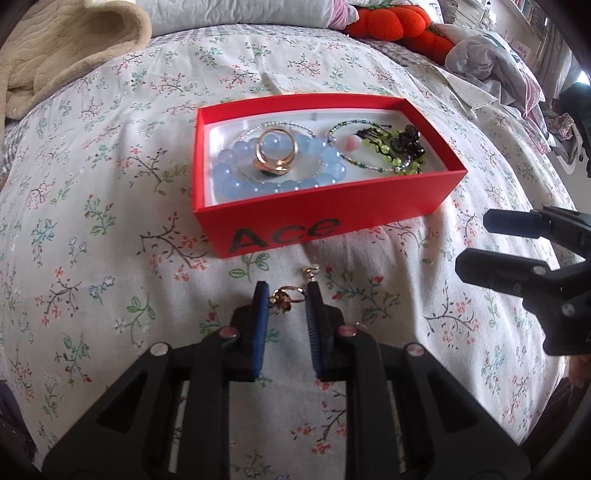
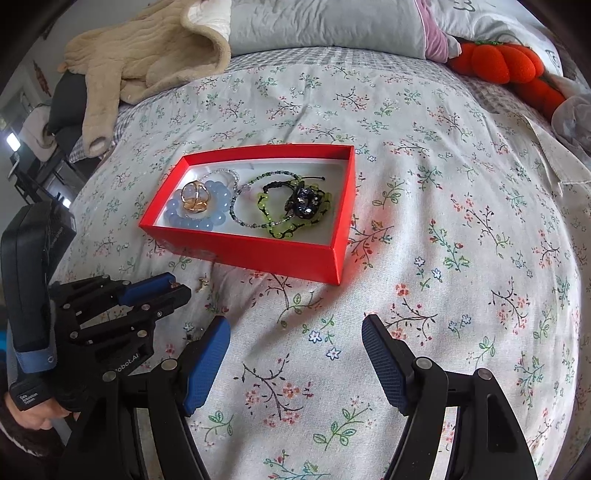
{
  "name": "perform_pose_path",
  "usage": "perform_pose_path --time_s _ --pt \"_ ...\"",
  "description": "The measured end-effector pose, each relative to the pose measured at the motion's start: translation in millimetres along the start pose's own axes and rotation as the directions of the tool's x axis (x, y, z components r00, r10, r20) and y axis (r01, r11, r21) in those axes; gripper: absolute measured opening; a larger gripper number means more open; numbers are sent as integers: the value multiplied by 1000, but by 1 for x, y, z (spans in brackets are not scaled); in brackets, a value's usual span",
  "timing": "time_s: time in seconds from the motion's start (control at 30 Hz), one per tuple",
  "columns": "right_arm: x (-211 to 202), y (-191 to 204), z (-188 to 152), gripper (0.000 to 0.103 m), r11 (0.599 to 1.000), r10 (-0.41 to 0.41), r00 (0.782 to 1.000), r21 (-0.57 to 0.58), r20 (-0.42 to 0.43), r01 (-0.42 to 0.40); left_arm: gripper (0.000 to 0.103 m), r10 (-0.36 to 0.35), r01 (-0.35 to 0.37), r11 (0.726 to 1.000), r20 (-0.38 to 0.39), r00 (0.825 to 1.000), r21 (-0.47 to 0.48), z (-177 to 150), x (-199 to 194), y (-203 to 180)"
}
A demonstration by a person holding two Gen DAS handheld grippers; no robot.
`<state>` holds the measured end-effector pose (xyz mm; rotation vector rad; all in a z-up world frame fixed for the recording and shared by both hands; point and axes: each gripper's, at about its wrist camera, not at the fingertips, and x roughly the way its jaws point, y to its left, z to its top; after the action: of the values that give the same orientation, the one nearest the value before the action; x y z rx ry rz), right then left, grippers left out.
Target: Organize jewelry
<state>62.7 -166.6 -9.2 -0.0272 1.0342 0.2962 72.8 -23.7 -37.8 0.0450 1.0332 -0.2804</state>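
Note:
A red open box [image 1: 325,221] printed "Ace" lies on the floral bedspread. Inside are a pale blue bead bracelet [image 1: 236,177], a large gold ring [image 1: 275,155], a green bead bracelet [image 1: 384,151] and a black piece [image 1: 406,138]. In front of the box my left gripper [image 1: 287,295] is shut on a small gold ring [image 1: 286,297] that spans the gap between its blue pads, low over the bedspread. A small gold earring [image 1: 312,269] lies on the cloth just past the right fingertip. My right gripper [image 2: 293,328] stands open over bare bedspread, right of the left one.
A beige blanket [image 2: 147,55] is heaped at the far left of the bed. Grey pillows [image 2: 325,26] and an orange pumpkin plush [image 2: 495,62] lie along the far side, with crumpled clothes [image 1: 487,62] at the far right. A person's hand [image 2: 33,417] holds the left gripper.

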Motion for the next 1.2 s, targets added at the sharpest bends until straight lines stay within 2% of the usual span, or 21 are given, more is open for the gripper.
perform_pose_path --time_s 0.1,0.2,0.27,0.4,0.47,0.57,0.73,1.2 --pt "5 12 0 75 999 29 999 -22 16 -29 22 58 -59 998 -36 998 -18 -1 -5 11" --pt "11 26 0 74 997 52 998 -51 24 -50 21 68 -70 997 -51 996 -42 -2 -14 21" --pt "15 35 0 64 995 68 997 -80 23 -66 21 62 -65 996 -52 997 -57 -3 -18 26" --pt "25 55 0 53 985 112 994 -134 11 -109 22 62 -67 995 -69 996 -68 -7 -21 34" --pt "31 63 -1 43 980 125 992 -155 -2 -124 22 66 -72 994 -77 995 -78 -9 -21 37" --pt "43 73 -1 36 974 134 991 -178 -28 -137 22 66 -75 992 -90 994 -98 -12 -20 44" --pt "69 78 -1 34 979 106 992 -165 -65 -116 22 46 -58 991 -103 994 -124 -16 -20 50" --pt "80 77 10 32 989 100 994 -109 -34 -103 22 14 -29 991 -116 993 -127 -21 -19 51"
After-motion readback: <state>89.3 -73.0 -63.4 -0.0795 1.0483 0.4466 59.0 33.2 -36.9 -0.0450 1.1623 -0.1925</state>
